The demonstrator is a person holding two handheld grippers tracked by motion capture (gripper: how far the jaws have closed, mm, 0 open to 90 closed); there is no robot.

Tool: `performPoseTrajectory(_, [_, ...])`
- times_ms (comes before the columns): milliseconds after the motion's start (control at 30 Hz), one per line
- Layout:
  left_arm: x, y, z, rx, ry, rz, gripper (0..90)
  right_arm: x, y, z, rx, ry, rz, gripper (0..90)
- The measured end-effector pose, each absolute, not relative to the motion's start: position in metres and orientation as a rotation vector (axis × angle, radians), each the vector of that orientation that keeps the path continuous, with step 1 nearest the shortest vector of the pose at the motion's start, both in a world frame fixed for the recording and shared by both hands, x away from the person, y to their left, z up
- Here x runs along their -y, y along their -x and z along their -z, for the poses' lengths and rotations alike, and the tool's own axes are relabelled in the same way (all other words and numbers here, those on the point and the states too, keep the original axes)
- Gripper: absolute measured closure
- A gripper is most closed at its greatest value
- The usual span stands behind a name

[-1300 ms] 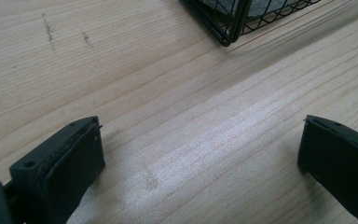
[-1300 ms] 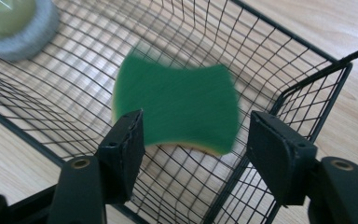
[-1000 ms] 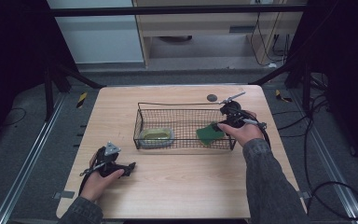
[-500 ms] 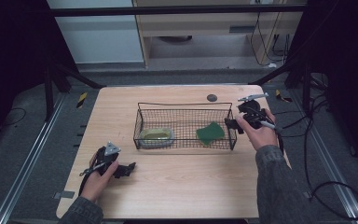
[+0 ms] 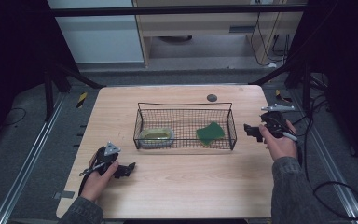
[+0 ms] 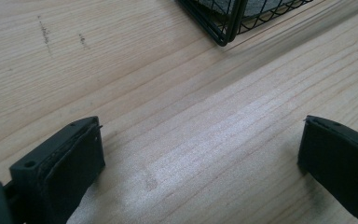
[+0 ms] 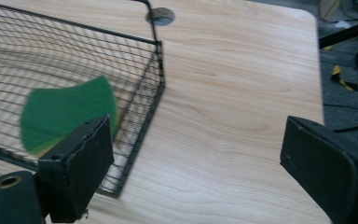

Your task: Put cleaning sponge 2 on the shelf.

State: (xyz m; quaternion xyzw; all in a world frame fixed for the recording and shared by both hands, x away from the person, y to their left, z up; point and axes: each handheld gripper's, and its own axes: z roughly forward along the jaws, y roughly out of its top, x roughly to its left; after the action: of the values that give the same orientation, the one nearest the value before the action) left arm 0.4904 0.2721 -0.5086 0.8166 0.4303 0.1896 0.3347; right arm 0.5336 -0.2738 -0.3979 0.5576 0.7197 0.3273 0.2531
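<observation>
Green sponge (image 7: 65, 119) shows beside right claw (image 7: 205, 172).

green sponge (image 5: 210, 132), black wire basket (image 5: 185, 104)

Desk (image 5: 177, 186) was evenly lit from above; surroundings fell dark. Soft shadows only. Right gripper view showed motion blur on wire basket (image 7: 140, 121) and green sponge (image 7: 60, 116); left gripper view's near claw pads were soft.

No text, label, brand, number or readable sign can be made out in any view. The wire basket (image 5: 185, 126), the things lying inside it and the wooden surface (image 5: 182, 186) beneath it bear no lettering that can be read.
</observation>
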Motion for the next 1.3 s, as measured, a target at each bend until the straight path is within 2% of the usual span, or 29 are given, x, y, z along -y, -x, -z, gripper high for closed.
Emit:
performPoseTrajectory(300, [-0.272,-0.49,0.509,-1.121,-2.132,-0.495,0.0,0.299,-0.527,0.432,-1.941,-1.541,-0.807,14.0])
performPoseTrajectory(667, [-0.272,-0.49,0.509,-1.119,-2.133,-0.493,0.0,0.315,-0.522,0.481,-1.918,-1.67,-0.79,12.5])
performPoseTrajectory(933, [-0.272,-0.49,0.509,-1.117,-2.134,-0.493,0.0,0.313,-0.531,0.499,-1.818,-1.741,-0.814,11.4])
performPoseTrajectory(1300, [-0.272,-0.49,0.509,-1.116,-2.135,-0.493,0.0,0.291,-0.544,0.511,-1.766,-1.673,-0.77,10.8])
